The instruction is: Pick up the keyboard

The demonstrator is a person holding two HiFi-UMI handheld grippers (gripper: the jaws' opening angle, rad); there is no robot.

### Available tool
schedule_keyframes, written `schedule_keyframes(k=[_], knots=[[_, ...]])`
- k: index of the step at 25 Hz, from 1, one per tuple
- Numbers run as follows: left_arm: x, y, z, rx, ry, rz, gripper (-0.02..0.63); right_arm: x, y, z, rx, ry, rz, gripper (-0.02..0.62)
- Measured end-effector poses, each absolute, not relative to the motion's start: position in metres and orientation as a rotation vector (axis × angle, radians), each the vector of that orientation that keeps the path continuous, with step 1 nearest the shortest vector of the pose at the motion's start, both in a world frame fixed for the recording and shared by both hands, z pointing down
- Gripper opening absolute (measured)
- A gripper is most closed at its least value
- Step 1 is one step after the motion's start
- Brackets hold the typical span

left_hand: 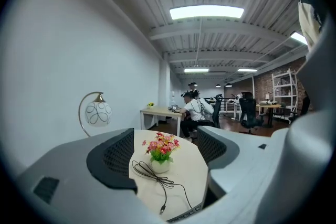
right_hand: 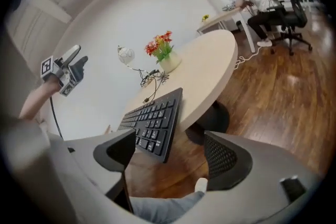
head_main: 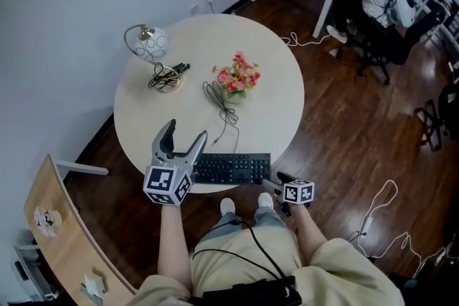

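Head view: your left gripper [head_main: 186,132] above table's [head_main: 276,82] near edge, fingers apart, empty. Keyboard [head_main: 232,168] flat on that edge, right end overhanging. Your right gripper [head_main: 280,183] just beside that end, fingers apart, nothing clamped.

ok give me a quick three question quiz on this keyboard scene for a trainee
1. True or false: the left gripper is shut on the keyboard.
2. What lies right beside the flowers? A a mug, B a loose black cable, C a laptop.
3. Fill in: one end of the keyboard juts past the rim of the round ___.
Key: 1 false, its jaws stand apart with nothing held; 2 B; 3 table.
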State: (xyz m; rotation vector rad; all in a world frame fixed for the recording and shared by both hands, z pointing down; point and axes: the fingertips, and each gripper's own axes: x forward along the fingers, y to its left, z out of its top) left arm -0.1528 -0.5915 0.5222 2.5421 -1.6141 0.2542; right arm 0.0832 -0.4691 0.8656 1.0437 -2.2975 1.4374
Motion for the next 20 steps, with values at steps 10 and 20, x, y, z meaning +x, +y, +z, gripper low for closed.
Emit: schedule_keyframes(k=[10,20], knots=[[-0.191,-0.571,0.526,2.425,-1.745,0.309,0.365,0.045,-0.467,0.887,0.807,-2.322,2.013,0.294],[-0.196,-0.564,0.520,2.423,-1.758,0.267,0.365,0.027,-0.476,0.828,0.694,-2.492,2.237,0.099]])
